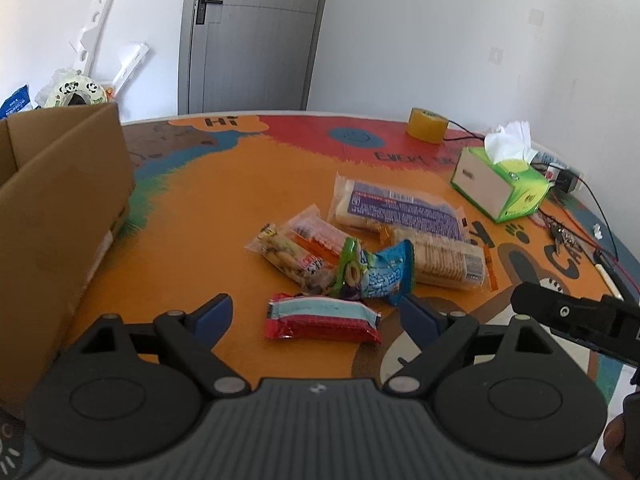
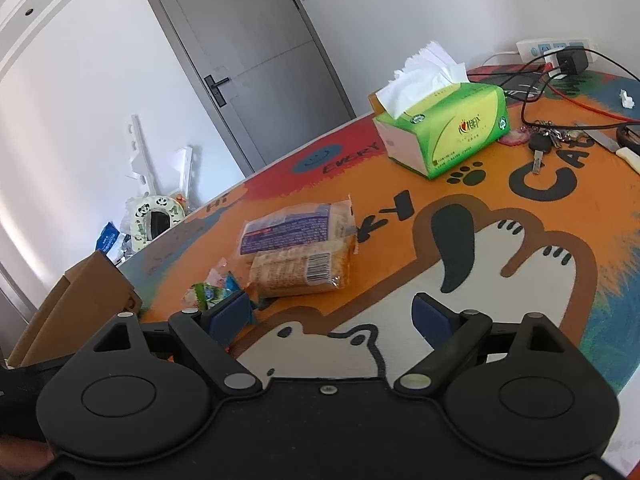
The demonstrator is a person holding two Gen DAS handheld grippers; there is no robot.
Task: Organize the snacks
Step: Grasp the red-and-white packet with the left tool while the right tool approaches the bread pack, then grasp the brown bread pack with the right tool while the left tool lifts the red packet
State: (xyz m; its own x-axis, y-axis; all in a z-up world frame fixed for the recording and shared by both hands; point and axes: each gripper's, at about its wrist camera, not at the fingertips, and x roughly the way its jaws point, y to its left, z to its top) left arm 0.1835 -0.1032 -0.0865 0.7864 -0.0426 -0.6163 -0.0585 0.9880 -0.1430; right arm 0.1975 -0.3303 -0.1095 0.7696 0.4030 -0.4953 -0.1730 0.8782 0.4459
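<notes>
Several snack packs lie in a heap mid-table. In the left wrist view a red and pale-blue bar (image 1: 322, 318) lies nearest, between the fingers of my open, empty left gripper (image 1: 318, 314). Behind it are a blue and green packet (image 1: 372, 274), a clear nut pack (image 1: 288, 254), a cracker sleeve (image 1: 444, 262) and a purple-labelled bread pack (image 1: 400, 210). My right gripper (image 2: 334, 314) is open and empty, hovering over the mat to the right of the heap; the cracker sleeve (image 2: 300, 272) and bread pack (image 2: 296, 226) lie ahead of it.
An open cardboard box (image 1: 60, 216) stands at the table's left. A green tissue box (image 1: 500, 184) and a yellow tape roll (image 1: 426, 124) are at the back right. Keys (image 2: 540, 142), cables and a power strip (image 2: 554, 50) lie at the far right edge.
</notes>
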